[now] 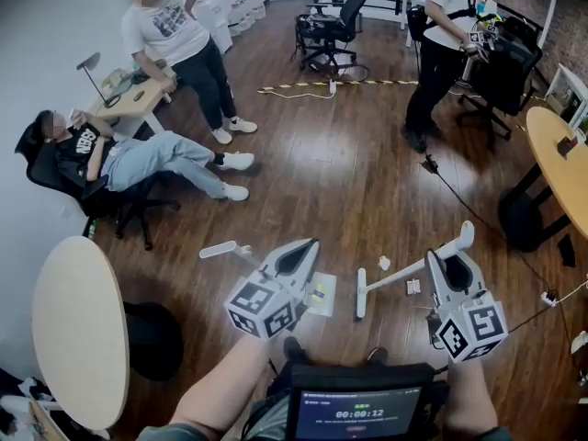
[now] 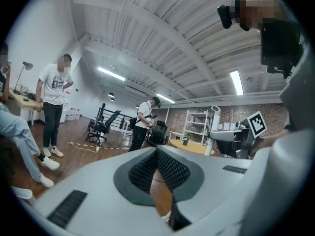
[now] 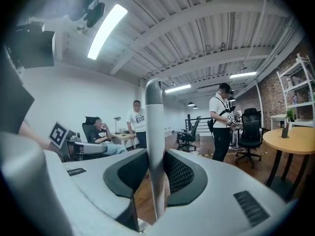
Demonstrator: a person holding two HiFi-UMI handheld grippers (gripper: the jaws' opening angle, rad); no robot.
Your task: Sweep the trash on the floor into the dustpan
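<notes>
In the head view my right gripper is shut on the white broom handle, which slants down-left to the broom head on the wood floor. In the right gripper view that broom handle stands up between the closed jaws of the right gripper. Two small pieces of trash lie by the broom. My left gripper is closed over the long dustpan handle; the pale dustpan rests on the floor just right of it. In the left gripper view the left gripper has its tips touching and the handle is hidden.
A round table is at my left and another at the right. A seated person, a standing person and a person wearing a headset are across the floor. A cable and office chairs lie beyond.
</notes>
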